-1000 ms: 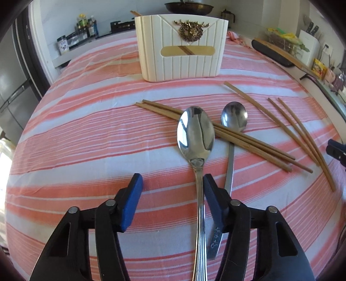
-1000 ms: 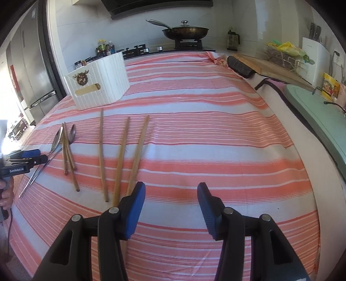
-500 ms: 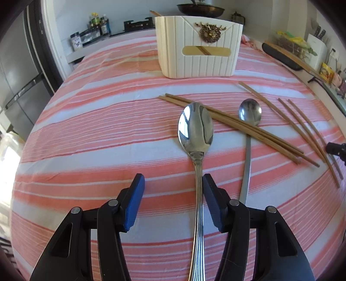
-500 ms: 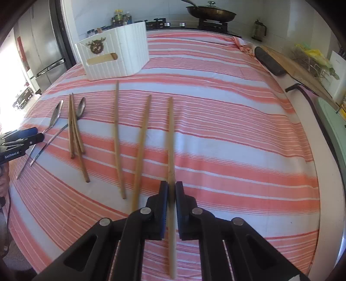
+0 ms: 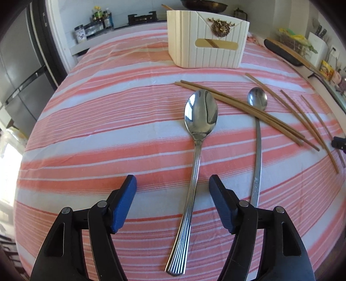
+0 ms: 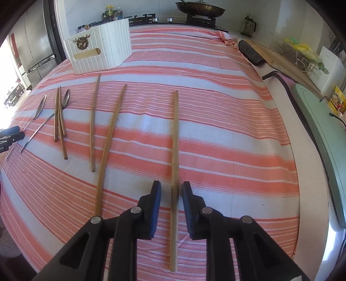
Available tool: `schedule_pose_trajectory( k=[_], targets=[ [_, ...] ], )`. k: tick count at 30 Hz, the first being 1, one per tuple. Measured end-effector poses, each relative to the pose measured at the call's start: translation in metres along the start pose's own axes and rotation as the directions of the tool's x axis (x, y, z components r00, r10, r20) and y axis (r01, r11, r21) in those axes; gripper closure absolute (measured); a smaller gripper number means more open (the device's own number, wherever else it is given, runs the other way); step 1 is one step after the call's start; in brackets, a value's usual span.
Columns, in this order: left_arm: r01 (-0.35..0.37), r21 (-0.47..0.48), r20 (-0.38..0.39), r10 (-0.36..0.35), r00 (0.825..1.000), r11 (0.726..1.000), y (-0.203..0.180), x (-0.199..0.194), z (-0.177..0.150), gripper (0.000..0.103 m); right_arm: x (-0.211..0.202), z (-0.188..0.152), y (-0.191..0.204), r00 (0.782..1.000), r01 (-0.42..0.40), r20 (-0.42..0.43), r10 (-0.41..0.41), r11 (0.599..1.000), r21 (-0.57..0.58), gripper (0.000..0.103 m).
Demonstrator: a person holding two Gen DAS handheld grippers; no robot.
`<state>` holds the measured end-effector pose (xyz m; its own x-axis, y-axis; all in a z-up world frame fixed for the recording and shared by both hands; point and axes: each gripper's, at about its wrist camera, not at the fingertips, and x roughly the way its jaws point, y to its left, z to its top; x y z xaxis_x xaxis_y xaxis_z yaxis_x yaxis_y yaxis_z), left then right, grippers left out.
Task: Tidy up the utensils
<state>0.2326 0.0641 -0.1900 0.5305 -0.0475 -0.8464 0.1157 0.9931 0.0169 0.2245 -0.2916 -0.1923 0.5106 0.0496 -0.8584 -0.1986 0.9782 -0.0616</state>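
In the left wrist view, my left gripper (image 5: 172, 183) is open, its blue pads either side of the ribbed handle of a large steel spoon (image 5: 195, 142) lying on the striped cloth. A slimmer spoon (image 5: 257, 138) lies to its right under dark chopsticks (image 5: 240, 108). The white utensil box (image 5: 207, 46) stands at the back. In the right wrist view, my right gripper (image 6: 172, 190) is partly open around a long light chopstick (image 6: 175, 140), pads apart from it. Two more light chopsticks (image 6: 110, 129) lie to its left. The box (image 6: 101, 51) is far left.
The striped tablecloth (image 6: 216, 129) covers the table. A stove with a pan (image 6: 200, 8) is at the back. A counter with a cutting board (image 6: 279, 58) and a green mat (image 6: 320, 134) runs along the right. A fridge (image 5: 19, 71) stands left.
My right gripper shut on the light chopstick, shifted it to the right away from the others, and has now opened its pads off it. My left gripper stayed open and drew back along the spoon handle.
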Motion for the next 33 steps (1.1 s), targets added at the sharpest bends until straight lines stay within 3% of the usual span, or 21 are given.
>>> schedule_pose_trajectory(
  k=[4,8,13,17,21,33],
  targets=[
    [-0.003,0.029,-0.020,0.004,1.000,1.000,-0.001,0.002,0.002,0.023,0.001,0.002,0.001,1.000,0.000,-0.021,-0.001,1.000,-0.027,0.081],
    [0.009,0.001,-0.027,-0.009,1.000,1.000,0.004,0.005,0.002,0.018,0.002,0.003,0.001,1.000,0.005,-0.016,-0.005,1.000,-0.017,0.080],
    [0.007,-0.002,-0.029,-0.007,1.000,1.000,0.004,0.005,0.001,0.016,-0.001,-0.003,0.003,1.000,0.017,0.023,-0.016,1.000,-0.013,0.080],
    [0.004,-0.012,-0.030,-0.004,1.000,1.000,0.006,0.005,0.002,0.014,-0.003,-0.003,0.002,1.000,0.014,0.006,-0.014,1.000,-0.011,0.079],
    [0.004,-0.012,-0.033,-0.005,0.999,1.000,0.007,0.006,0.002,0.013,-0.005,-0.003,0.001,1.000,0.021,-0.013,-0.021,1.000,-0.009,0.069],
    [0.023,0.016,-0.052,-0.022,0.998,1.000,0.010,0.007,0.004,0.010,-0.003,-0.002,0.000,1.000,0.003,-0.025,-0.003,1.000,-0.021,0.069]
  ],
)
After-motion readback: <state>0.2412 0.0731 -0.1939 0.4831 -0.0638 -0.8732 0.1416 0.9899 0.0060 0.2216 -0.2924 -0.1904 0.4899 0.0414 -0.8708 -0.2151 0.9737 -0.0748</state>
